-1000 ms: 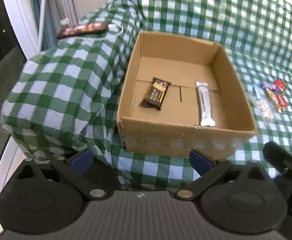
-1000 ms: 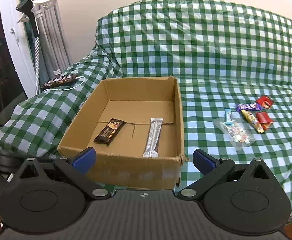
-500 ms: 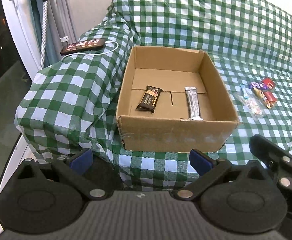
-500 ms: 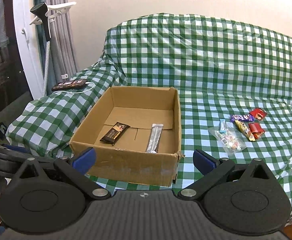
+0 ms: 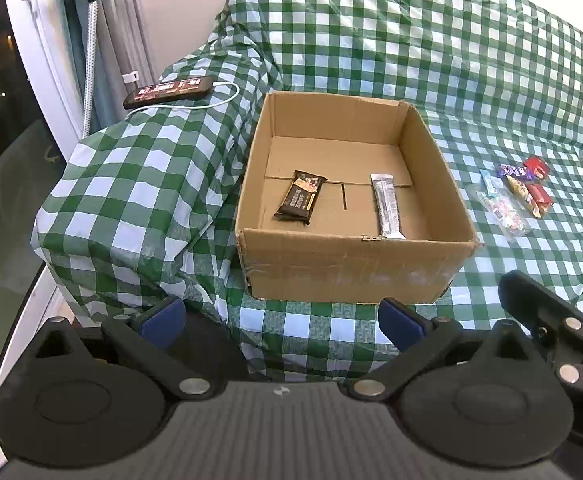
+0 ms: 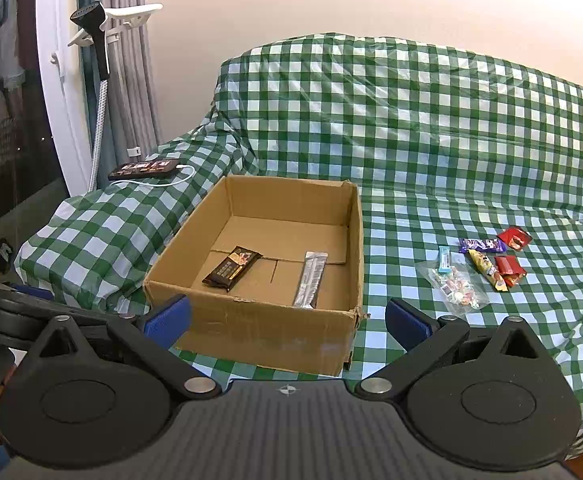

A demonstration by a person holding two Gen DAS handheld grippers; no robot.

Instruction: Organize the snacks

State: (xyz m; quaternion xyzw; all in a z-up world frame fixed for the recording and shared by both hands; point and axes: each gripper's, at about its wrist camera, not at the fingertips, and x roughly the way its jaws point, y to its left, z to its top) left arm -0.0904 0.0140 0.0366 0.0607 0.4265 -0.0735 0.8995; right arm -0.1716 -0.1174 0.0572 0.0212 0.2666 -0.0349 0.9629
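An open cardboard box (image 5: 355, 276) (image 6: 251, 332) sits on a sofa covered in green checked cloth. Inside lie a dark brown bar (image 5: 301, 197) (image 6: 232, 268) and a silver bar (image 5: 387, 211) (image 6: 311, 279). To the box's right, a small pile of snacks (image 5: 515, 194) (image 6: 479, 268) rests on the seat: a clear candy bag, and blue, purple, yellow and red wrappers. My left gripper (image 5: 279, 322) and my right gripper (image 6: 287, 322) are both open, empty, and held in front of the box's near wall.
A phone (image 5: 169, 90) (image 6: 145, 169) with a white cable lies on the sofa's left armrest. A window frame, curtains and a garment steamer (image 6: 95, 36) stand at the far left. The right gripper's body (image 5: 551, 328) shows at the left view's right edge.
Both grippers have pulled back and risen from the box, so it looks smaller and more of the sofa back shows. Nothing was picked up or released.
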